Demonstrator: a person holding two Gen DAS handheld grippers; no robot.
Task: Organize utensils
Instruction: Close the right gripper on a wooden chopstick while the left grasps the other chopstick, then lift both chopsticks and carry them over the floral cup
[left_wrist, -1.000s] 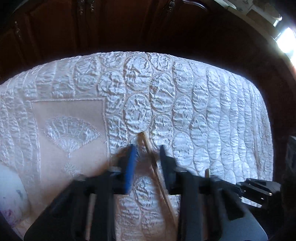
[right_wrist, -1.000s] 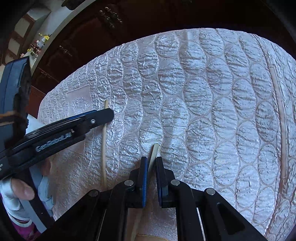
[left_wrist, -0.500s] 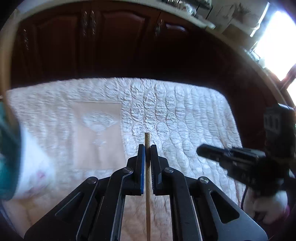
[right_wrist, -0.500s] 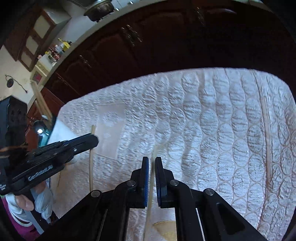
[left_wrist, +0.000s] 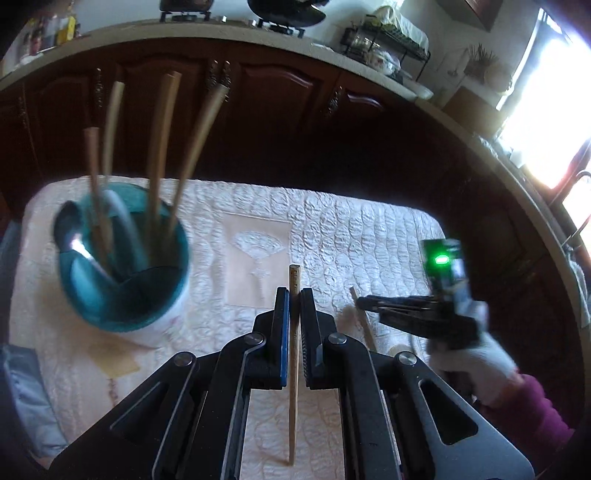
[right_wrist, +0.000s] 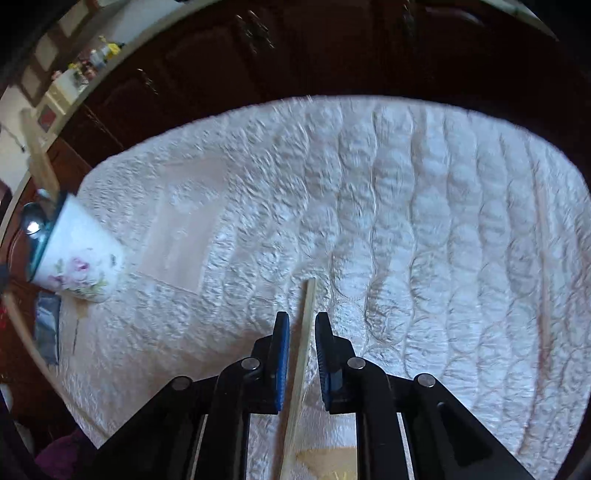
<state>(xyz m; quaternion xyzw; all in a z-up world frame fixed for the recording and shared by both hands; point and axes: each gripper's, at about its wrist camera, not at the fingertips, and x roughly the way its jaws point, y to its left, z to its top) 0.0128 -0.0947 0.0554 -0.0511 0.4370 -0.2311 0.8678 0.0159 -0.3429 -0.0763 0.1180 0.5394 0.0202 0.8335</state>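
Gripping a chopstick (left_wrist: 294, 295) now lifted off the quilt (left_wrist: 351, 229), the left gripper (left_wrist: 294, 306) is closed; the right gripper (right_wrist: 302, 332) is opening around another stick (right_wrist: 306, 325); the cup (left_wrist: 122, 266) holds chopsticks and spoons.

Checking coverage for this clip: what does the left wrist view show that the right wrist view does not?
Only the left wrist view shows the chopsticks standing in the cup, the cup's teal inside, the right hand-held gripper from outside, and the gloved hand.

Only the right wrist view shows the cup's floral outside and a chopstick between the right hand-held gripper's opening jaws.

Both show the cup, the quilted cloth, the dark cabinets, and a spoon in the cup.
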